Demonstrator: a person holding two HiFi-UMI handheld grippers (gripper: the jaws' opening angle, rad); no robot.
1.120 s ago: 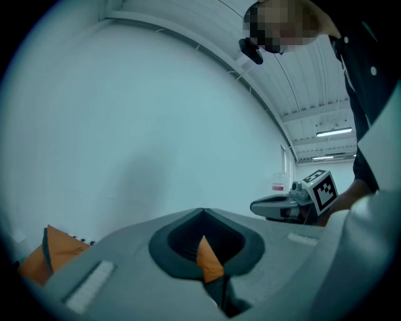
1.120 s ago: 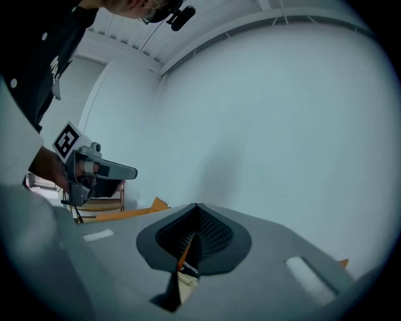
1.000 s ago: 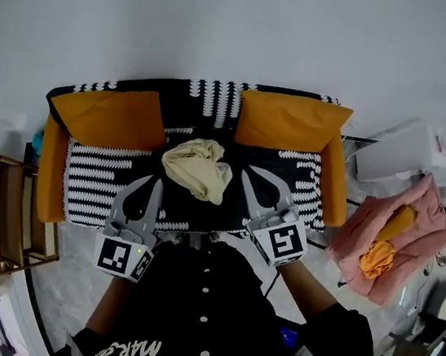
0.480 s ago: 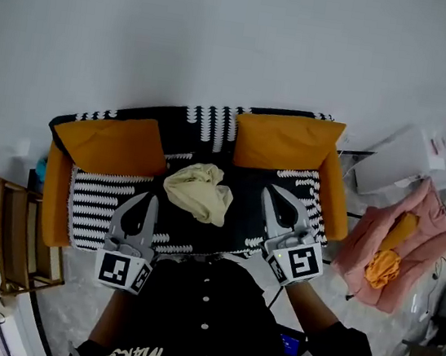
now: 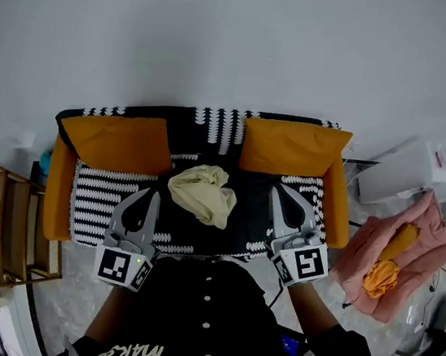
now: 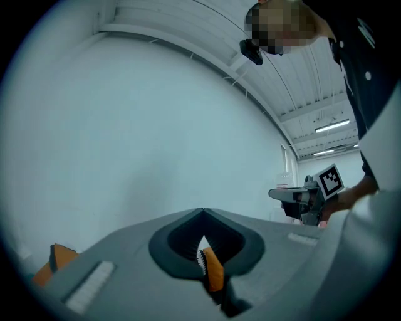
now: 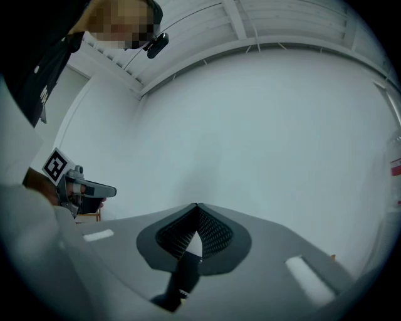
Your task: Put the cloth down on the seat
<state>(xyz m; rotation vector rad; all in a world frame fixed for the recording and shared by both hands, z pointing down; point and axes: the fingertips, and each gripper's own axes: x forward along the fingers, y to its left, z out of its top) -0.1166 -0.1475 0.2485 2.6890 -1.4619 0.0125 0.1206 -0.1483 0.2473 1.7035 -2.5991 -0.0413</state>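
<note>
A crumpled pale yellow cloth [image 5: 200, 192] lies on the seat of a black-and-white striped sofa [image 5: 102, 185], between two orange cushions [image 5: 117, 140]. In the head view my left gripper [image 5: 153, 194] hovers at the seat's front, left of the cloth, with its jaws shut and nothing in them. My right gripper [image 5: 277, 190] is to the right of the cloth, also shut and empty. Neither touches the cloth. The left gripper view shows its jaws [image 6: 202, 211] closed against the white wall, and the right gripper view shows the same [image 7: 197, 205].
A wooden shelf unit [image 5: 2, 224] stands left of the sofa. To the right sit a pink cloth heap [image 5: 395, 238] with an orange piece on it and white boxes [image 5: 393, 168]. A white wall is behind the sofa.
My right gripper has moved to the right, away from the cloth, and risen a little. The left gripper has stayed about where it was. The cloth lies unmoved on the seat.
</note>
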